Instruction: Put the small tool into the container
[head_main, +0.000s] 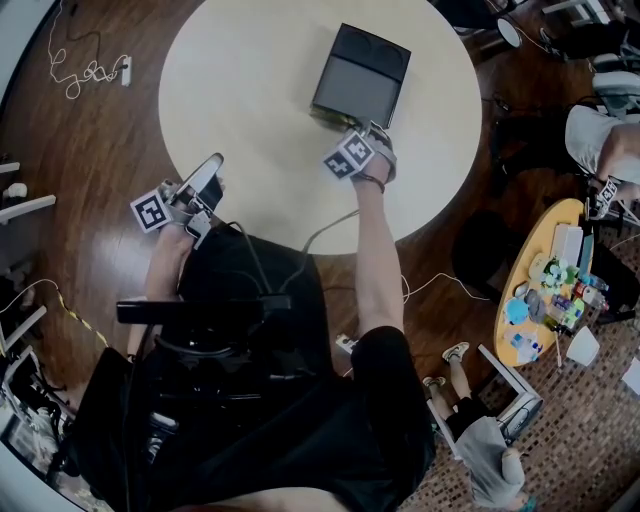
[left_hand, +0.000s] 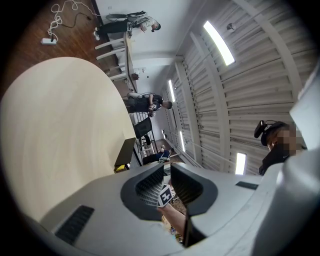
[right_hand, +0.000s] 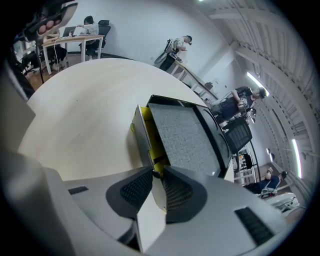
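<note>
Black hinged box (right_hand: 141, 131), yellow-lined, lies just ahead of your right gripper (right_hand: 155, 173); its jaws pinch what looks like the small dark tool (right_hand: 153, 171), tipped down at the open edge, likely for dropping in. Your left gripper (left_hand: 167, 186) idles aside, jaws apart, empty.

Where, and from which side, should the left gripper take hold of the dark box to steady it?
Probably the thin wall beside the box's yellow opening, from the person's left: that wall is narrow enough for jaws, and the right gripper, shut on a thin flat piece, crowds the near edge.
</note>
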